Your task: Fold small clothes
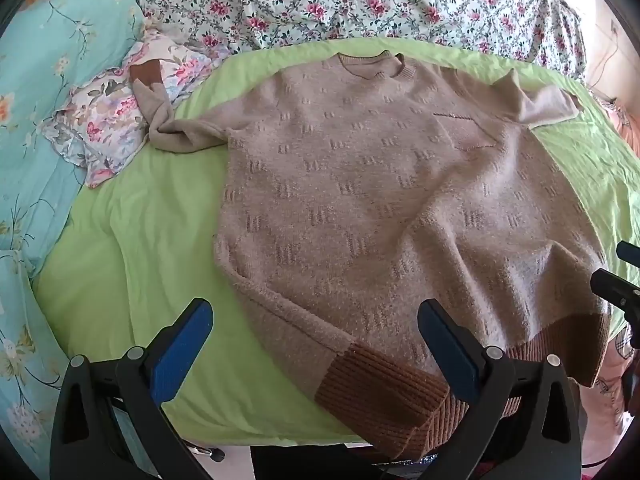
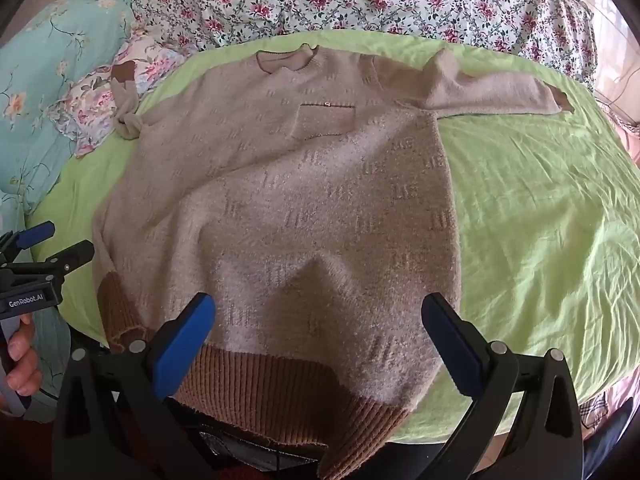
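A beige knit sweater (image 1: pixel 380 200) with a brown ribbed hem (image 1: pixel 384 384) lies flat, front up, on a green sheet (image 1: pixel 132 240). It also shows in the right wrist view (image 2: pixel 312 200). Its left sleeve (image 1: pixel 168 128) is twisted and runs onto a floral pillow; its right sleeve (image 2: pixel 492 92) stretches out sideways. My left gripper (image 1: pixel 316 320) is open over the hem's left corner, holding nothing. My right gripper (image 2: pixel 320 316) is open over the hem's middle and right part, holding nothing. The left gripper also shows at the left edge of the right wrist view (image 2: pixel 52 246).
A floral pillow (image 1: pixel 104 120) lies at the sheet's left. A flowered quilt (image 1: pixel 360 0) is bunched along the back. A turquoise floral cover (image 1: pixel 36 128) lies at the far left. The bed's front edge is just below the hem.
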